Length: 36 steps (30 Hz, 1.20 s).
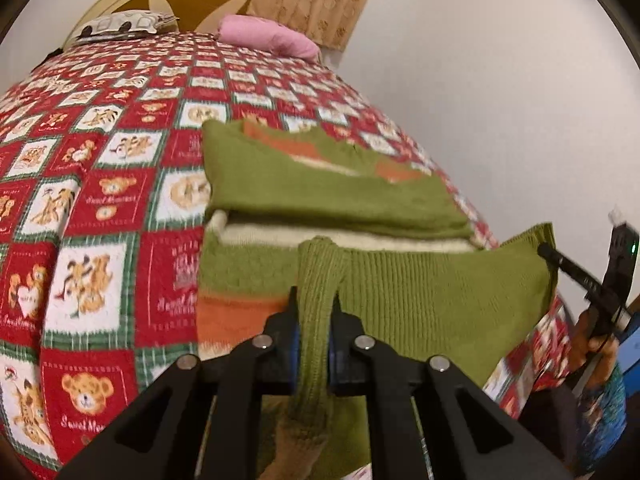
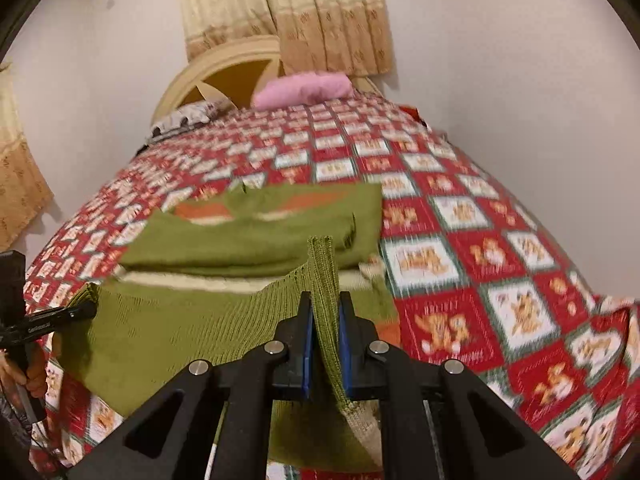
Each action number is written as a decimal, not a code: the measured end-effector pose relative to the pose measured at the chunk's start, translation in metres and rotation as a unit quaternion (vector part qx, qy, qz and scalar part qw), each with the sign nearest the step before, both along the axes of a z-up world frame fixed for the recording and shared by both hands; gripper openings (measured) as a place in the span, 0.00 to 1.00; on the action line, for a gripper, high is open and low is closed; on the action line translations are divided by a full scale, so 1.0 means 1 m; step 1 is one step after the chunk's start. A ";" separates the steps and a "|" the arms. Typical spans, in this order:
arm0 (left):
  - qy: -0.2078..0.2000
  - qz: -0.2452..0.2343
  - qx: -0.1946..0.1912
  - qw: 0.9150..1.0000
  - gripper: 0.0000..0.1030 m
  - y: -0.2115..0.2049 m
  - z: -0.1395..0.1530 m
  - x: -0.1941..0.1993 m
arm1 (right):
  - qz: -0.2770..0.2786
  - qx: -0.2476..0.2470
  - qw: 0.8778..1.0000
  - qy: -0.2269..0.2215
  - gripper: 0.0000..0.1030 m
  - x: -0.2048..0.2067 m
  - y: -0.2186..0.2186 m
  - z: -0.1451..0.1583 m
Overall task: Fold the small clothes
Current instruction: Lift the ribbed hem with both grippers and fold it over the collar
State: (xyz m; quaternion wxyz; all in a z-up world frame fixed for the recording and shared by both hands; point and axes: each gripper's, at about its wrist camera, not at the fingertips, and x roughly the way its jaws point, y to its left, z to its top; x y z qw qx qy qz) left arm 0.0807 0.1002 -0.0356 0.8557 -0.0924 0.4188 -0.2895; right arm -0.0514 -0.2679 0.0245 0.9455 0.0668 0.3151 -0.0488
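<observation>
Left wrist view: left gripper (image 1: 315,312) clenched on ribbed hem of green sweater (image 1: 420,292), lifted off red teddy-bear bedspread (image 1: 100,200), well short of pink pillow (image 1: 268,38).

Right wrist view: right gripper (image 2: 325,316) likewise pinching hem, pillow far beyond.

The right gripper (image 2: 325,312) has its jaws clamped on a ribbed fold of the green knitted sweater (image 2: 248,240), lying near the bed's (image 2: 460,220) red teddy-bear-patterned foot edge.
</observation>
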 end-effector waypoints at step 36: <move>0.005 0.084 -0.007 0.996 0.10 -0.051 -0.001 0.197 | -0.053 -0.082 0.995 0.004 0.10 0.214 -0.025 -0.016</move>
